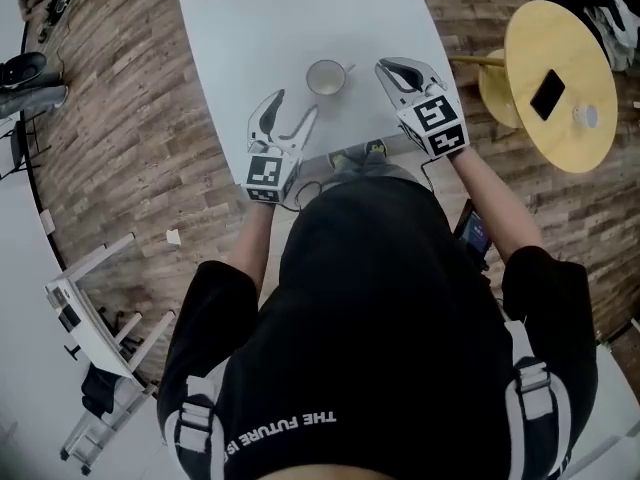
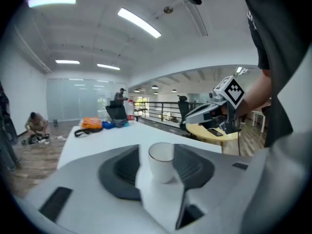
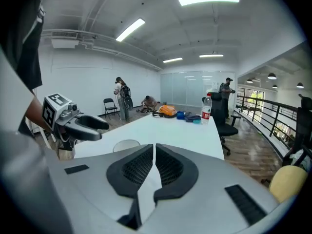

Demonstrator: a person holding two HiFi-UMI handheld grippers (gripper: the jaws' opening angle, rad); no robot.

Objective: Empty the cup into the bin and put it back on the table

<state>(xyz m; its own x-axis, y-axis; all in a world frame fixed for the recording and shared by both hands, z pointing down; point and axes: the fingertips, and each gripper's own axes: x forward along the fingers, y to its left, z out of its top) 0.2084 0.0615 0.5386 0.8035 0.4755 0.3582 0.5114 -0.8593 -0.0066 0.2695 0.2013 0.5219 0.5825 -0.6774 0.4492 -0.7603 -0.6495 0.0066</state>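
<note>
A white cup point(image 1: 327, 77) stands upright on the white table point(image 1: 300, 18), close to its near edge. My left gripper point(image 1: 295, 106) hovers just left of and nearer than the cup, jaws open, with no contact visible. In the left gripper view the cup point(image 2: 162, 162) shows in the gap between the spread jaws of the left gripper point(image 2: 157, 150), a little beyond the fingertips. My right gripper point(image 1: 403, 71) hangs to the right of the cup with its jaws together and nothing between them. The right gripper view shows only the cup's rim point(image 3: 126, 144) behind the left jaw of the right gripper point(image 3: 154, 147).
A round yellow side table point(image 1: 560, 78) with a phone point(image 1: 548, 94) stands to the right, a yellow stool point(image 1: 492, 88) beside it. At the table's far end lie an orange bag point(image 3: 167, 110) and a bottle point(image 3: 206, 108). People point(image 3: 122, 99) stand or crouch far off. No bin shows.
</note>
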